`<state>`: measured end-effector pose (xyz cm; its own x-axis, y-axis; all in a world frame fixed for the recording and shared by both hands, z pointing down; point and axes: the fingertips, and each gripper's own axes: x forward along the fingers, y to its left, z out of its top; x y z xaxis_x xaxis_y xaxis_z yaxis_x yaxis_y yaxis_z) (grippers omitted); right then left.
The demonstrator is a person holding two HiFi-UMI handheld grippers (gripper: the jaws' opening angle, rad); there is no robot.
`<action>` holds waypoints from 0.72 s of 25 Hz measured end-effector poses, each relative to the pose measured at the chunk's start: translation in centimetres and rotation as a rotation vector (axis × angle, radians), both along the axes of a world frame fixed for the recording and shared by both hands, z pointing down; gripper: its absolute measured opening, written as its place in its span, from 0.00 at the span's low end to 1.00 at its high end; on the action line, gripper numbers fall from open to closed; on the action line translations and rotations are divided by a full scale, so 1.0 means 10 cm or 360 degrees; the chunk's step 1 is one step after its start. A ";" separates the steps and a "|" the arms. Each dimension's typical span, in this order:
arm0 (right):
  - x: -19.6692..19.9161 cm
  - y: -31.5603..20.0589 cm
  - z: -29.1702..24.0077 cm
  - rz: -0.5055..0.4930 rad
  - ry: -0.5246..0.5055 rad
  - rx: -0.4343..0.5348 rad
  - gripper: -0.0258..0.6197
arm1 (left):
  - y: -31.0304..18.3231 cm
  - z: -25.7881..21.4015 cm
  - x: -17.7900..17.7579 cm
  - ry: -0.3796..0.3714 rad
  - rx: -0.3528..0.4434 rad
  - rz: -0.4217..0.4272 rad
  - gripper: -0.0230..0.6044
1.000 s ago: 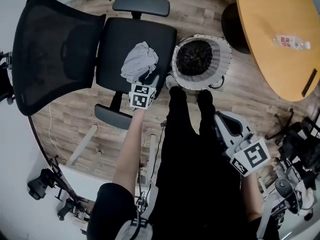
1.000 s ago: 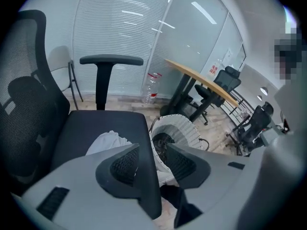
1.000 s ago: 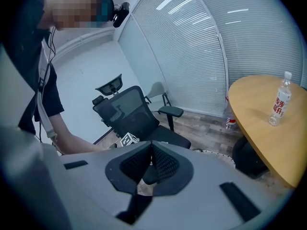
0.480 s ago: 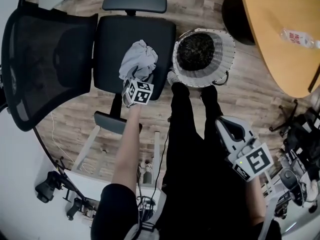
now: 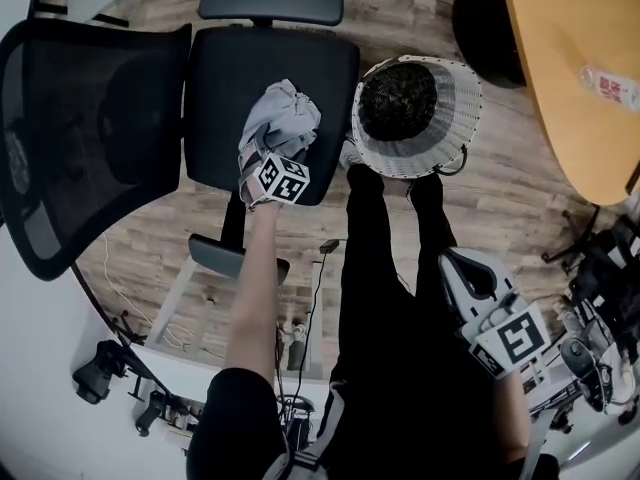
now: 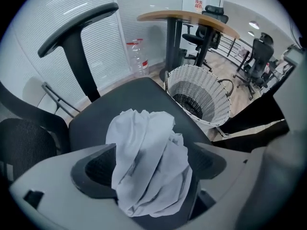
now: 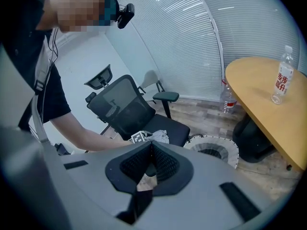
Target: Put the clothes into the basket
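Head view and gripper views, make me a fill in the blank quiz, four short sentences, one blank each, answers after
1. On the chair, the grey cloth lies on the ____.
2. The basket stands on the ____.
3. On the table stands a plastic ____.
4. The right gripper has its jaws ____, with nothing between them.

Answers: seat; floor; bottle; shut.

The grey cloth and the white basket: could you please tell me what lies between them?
Only bare chair seat, as the head view shows.
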<state>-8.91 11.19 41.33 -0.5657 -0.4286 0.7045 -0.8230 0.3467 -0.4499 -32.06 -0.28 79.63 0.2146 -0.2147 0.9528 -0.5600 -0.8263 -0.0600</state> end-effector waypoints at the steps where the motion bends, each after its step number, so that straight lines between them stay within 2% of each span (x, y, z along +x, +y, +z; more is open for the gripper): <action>1: 0.00 0.00 0.02 0.0002 0.0000 -0.0008 0.07 | -0.01 0.03 -0.01 -0.0007 0.0007 0.0005 0.77; 6: -0.05 -0.03 0.09 0.0004 0.0002 -0.0034 0.07 | -0.05 0.19 -0.09 -0.0074 0.0052 0.0045 0.82; 18: -0.14 -0.11 0.18 -0.0017 -0.0019 -0.0036 0.07 | -0.06 0.52 -0.11 -0.0091 -0.0029 -0.0010 0.82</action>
